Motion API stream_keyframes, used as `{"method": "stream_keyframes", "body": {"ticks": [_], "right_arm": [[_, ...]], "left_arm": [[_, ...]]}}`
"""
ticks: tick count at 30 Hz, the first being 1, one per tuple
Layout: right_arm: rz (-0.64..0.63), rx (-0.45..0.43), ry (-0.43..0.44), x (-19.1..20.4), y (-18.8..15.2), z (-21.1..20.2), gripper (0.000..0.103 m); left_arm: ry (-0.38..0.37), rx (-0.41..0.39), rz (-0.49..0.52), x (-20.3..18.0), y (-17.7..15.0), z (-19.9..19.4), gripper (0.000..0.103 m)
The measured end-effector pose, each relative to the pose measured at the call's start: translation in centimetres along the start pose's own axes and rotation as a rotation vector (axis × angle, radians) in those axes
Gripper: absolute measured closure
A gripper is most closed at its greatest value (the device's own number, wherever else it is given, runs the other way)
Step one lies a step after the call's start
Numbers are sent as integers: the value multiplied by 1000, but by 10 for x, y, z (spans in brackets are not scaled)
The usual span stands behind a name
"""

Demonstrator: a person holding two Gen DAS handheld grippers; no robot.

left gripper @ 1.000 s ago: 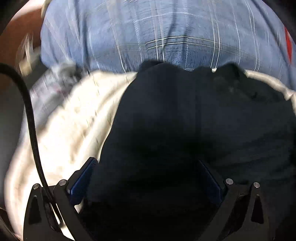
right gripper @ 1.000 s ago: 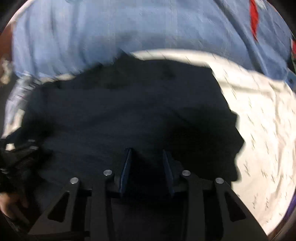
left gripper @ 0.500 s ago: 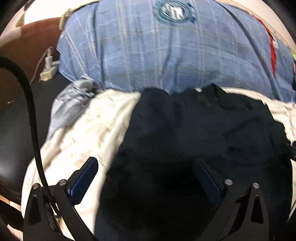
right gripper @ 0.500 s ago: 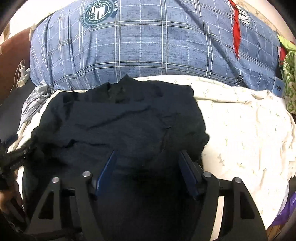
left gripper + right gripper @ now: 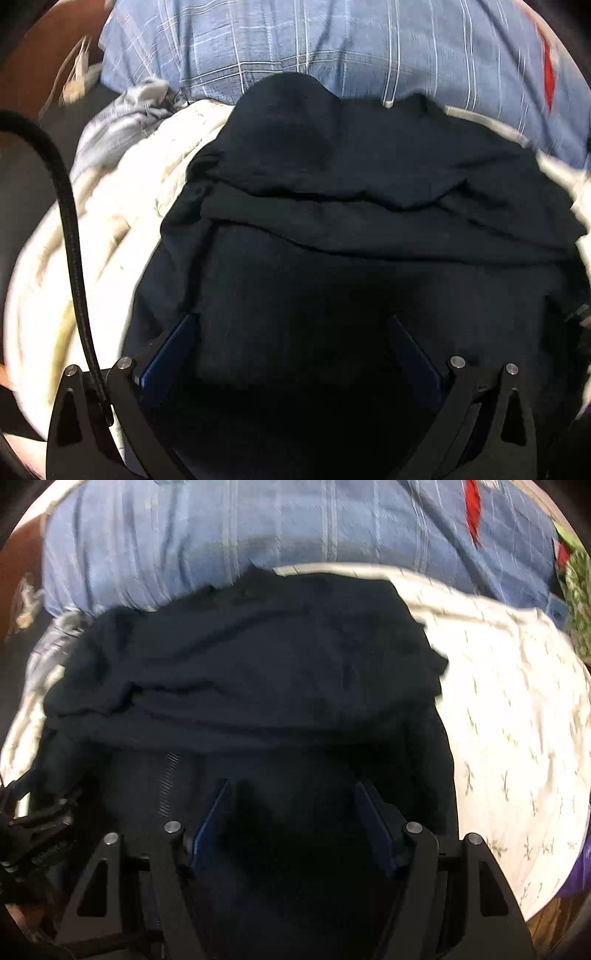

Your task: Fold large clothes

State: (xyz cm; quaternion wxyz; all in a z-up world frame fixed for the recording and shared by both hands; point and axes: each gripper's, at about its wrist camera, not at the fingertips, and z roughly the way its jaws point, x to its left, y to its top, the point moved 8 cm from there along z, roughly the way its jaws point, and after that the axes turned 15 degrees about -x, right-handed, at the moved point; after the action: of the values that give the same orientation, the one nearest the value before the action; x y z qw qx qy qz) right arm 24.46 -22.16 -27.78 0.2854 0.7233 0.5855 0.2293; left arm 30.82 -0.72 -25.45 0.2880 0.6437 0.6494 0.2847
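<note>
Garment (image 5: 369,229): dark navy, lies on the cream sheet (image 5: 92,236) of a bed, w/ a blue plaid pillow (image 5: 332,44) just behind its far edge. Far part is doubled over toward the near side, its folded edge running crosswise thru the middle, so judged one fold is laid and cloth is set down flat to take the next.

Left gripper (image 5: 291,343): fingers (image 5: 173,347) stand wide, pointing steeply down over the near part of the garment. Cloth fills the gap between them but the pads do not press on it; nothing held. Left finger sits close to the garment's left edge, where navy meets sheet.

Right gripper (image 5: 295,808): fingers (image 5: 214,812) moderately wide, likewise angled down over near part of garment (image 5: 240,664). Cloth lies under and between them, no pinch seen. Garment's right edge runs just right of the right finger, sheet (image 5: 517,720) beyond.

Judgement: both pairs are free of the cloth, placed apart across its width, ready for a fresh grip on the near hem or sides. Both views blurred; whether fingertips touch fabric cannot be told
</note>
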Motion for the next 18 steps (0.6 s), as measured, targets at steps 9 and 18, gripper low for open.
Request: {"method": "stream_keyframes", "body": {"ticks": [9,18], "right_arm": [[51,-90,24,-27,0,-37,26],[114,-189,26,-43,-38,-99,22]], "left_arm": [[2,-57,-39,21,10,-39,0],[71,-78,44,42,-30,-85,0]]}}
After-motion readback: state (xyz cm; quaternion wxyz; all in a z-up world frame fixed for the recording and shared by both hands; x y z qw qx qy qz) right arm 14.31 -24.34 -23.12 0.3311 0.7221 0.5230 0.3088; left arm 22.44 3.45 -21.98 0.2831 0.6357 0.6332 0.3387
